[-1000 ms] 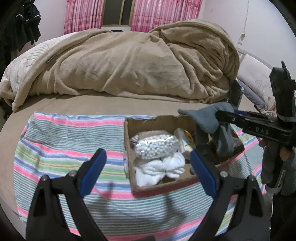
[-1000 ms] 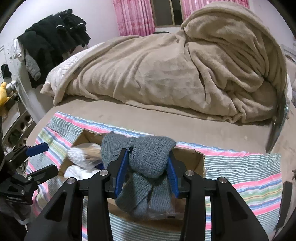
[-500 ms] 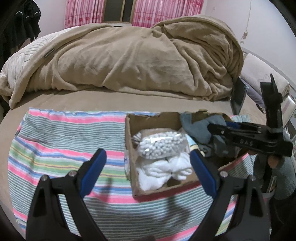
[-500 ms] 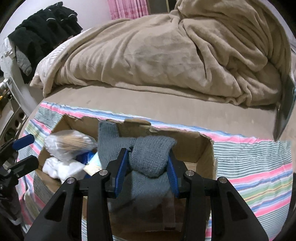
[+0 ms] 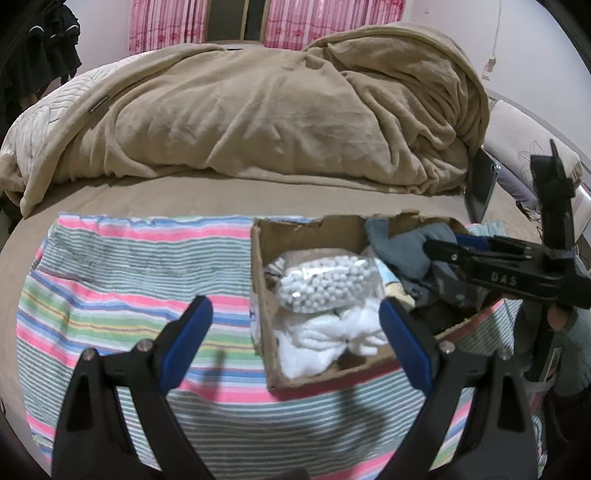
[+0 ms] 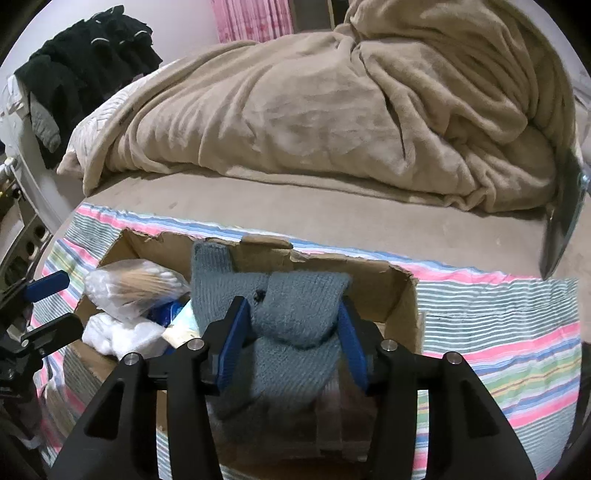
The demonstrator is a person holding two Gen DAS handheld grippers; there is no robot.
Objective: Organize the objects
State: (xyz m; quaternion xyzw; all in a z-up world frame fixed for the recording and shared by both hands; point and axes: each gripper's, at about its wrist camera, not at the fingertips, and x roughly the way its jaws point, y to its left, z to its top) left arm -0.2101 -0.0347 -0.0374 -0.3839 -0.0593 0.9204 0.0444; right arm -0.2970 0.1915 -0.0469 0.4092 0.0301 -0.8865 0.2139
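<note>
Right wrist: grey sock (image 6: 295,317) clamped between fingers (image 6: 232,336), inside cardboard box (image 6: 391,291).

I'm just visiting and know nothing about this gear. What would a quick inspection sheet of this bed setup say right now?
Surface: striped cloth spread on a bed, with a torn cardboard box on it.
Job's things: grey knitted sock over the box's right part; bag of cotton swabs and white cloth lie inside.
Clutter: a few small items under the bag, too hidden to name.
Grippers: left gripper open and holding nothing, in front of the box; right gripper shut on the sock.
Cables: one thin cord on the wall.
Surroundings: tan blanket, pink curtains, dark clothes hanging.
</note>
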